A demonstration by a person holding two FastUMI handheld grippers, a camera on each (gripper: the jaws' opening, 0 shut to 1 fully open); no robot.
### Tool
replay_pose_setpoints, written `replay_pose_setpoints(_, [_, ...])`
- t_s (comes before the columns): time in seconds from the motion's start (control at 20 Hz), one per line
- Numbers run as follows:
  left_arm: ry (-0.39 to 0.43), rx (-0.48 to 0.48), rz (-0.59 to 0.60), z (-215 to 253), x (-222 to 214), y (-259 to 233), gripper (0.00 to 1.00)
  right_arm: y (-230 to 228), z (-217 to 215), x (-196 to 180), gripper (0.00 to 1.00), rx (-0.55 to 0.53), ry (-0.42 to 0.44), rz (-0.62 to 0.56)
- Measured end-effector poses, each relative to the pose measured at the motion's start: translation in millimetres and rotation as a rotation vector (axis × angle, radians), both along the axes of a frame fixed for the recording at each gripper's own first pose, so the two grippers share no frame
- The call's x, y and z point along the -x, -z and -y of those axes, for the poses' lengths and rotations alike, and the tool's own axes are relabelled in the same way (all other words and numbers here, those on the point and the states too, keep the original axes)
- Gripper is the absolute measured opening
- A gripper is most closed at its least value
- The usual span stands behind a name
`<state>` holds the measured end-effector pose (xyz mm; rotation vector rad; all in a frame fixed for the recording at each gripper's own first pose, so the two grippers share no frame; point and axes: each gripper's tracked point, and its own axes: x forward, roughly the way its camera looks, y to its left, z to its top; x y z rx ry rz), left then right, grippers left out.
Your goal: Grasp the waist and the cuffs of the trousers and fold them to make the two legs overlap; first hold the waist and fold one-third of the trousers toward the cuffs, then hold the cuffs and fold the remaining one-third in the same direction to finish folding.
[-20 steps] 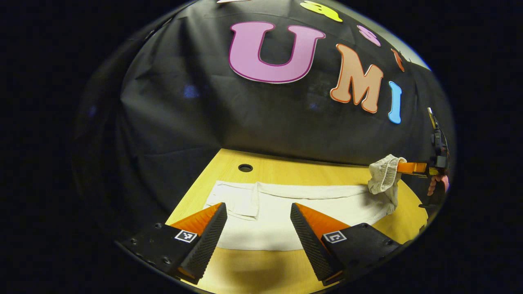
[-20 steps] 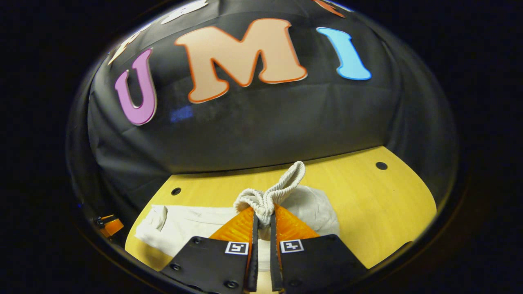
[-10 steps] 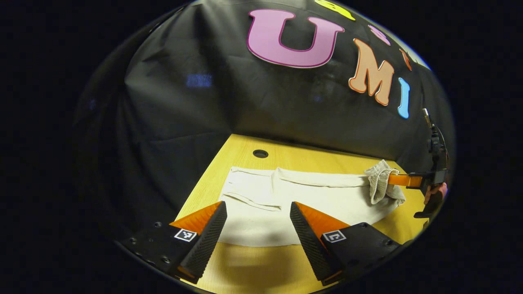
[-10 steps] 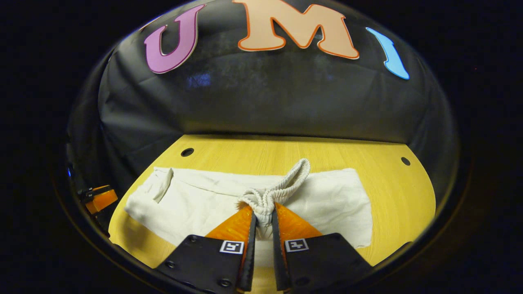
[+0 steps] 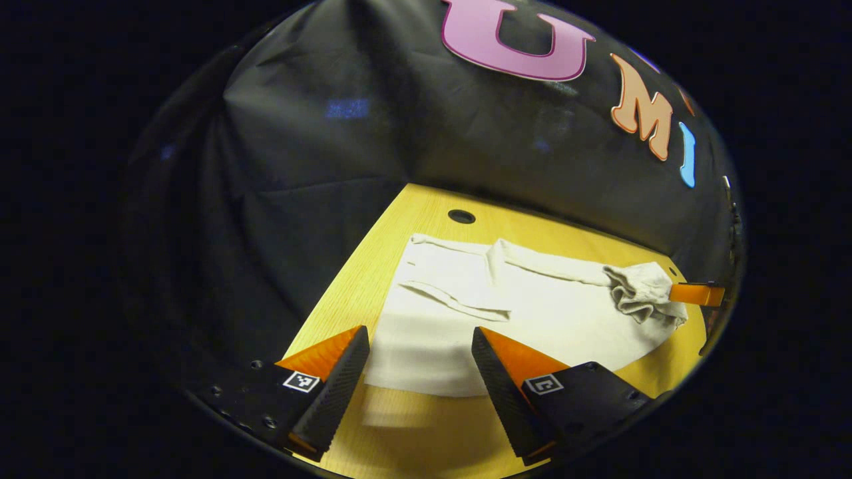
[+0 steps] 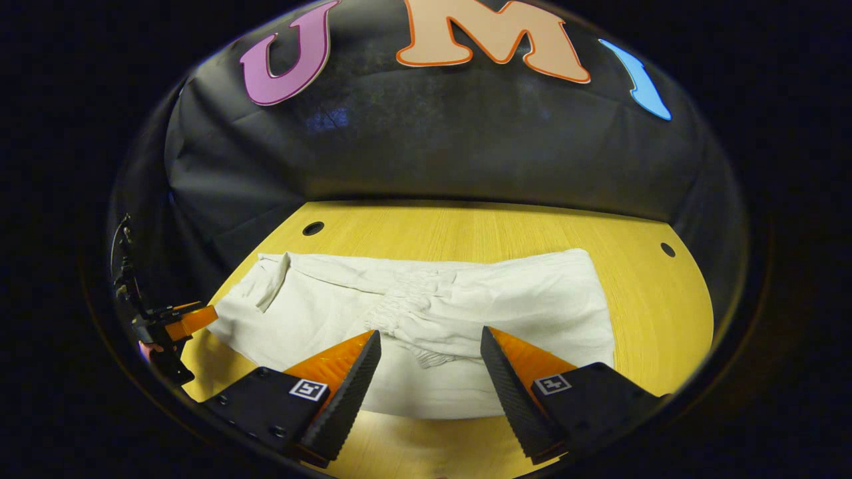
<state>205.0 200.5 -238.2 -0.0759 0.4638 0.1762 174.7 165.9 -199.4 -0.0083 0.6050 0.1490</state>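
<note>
On top of the yellow wooden table (image 6: 466,229) lie the white trousers (image 6: 519,303), spread out flat. The table (image 5: 373,266) has small round holes, one (image 6: 313,228) near the far left corner in the right gripper view and one (image 6: 667,249) near the far right. The black cloth wall (image 6: 426,146) stands behind the table.

In the right gripper view, the right gripper (image 6: 429,356) hangs just above the near edge of the trousers. Its two fingers are wide apart and hold nothing. The stretchy waist (image 6: 409,299) lies bunched on top of the cloth, just ahead of the gap between the fingers. It is folded over onto the legs. Far off at the left edge of this view is the left gripper (image 6: 193,318), close to the left end of the trousers, with a bit of a hand (image 6: 150,349) under it. I cannot tell from here if it touches the cloth.

In the left gripper view, the left gripper (image 5: 419,352) is also spread apart and empty. The trousers (image 5: 466,319) lie right in front of it, and their near edge sits between the two fingers. A loose flap (image 5: 459,307) of cloth lies across the top. At the far right, the crumpled waist (image 5: 639,293) sits just beside a finger of the right gripper (image 5: 695,293).
</note>
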Motion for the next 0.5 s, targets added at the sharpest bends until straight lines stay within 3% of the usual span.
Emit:
replay_pose_setpoints(0.25, [-0.019, 0.008, -0.059, -6, 4, 17, 0.95, -4, 30, 1, 0.96, 0.018, 0.068, 0.005])
replay_pose_setpoints(0.3, [-0.017, 0.004, -0.055, -8, 4, 17, 0.94, -5, 37, 0, 0.92, 0.021, 0.082, 0.008])
replay_pose_setpoints(0.35, [-0.021, -0.003, -0.069, -8, 5, 19, 0.96, -7, 42, -1, 0.96, 0.021, 0.095, 0.011])
replay_pose_setpoints(0.4, [-0.019, -0.020, -0.084, -8, 6, 20, 0.94, -9, 48, -1, 0.92, 0.021, 0.108, 0.016])
replay_pose_setpoints(0.5, [-0.020, -0.049, -0.107, -11, 7, 21, 0.90, -15, 58, -1, 0.96, 0.014, 0.128, 0.027])
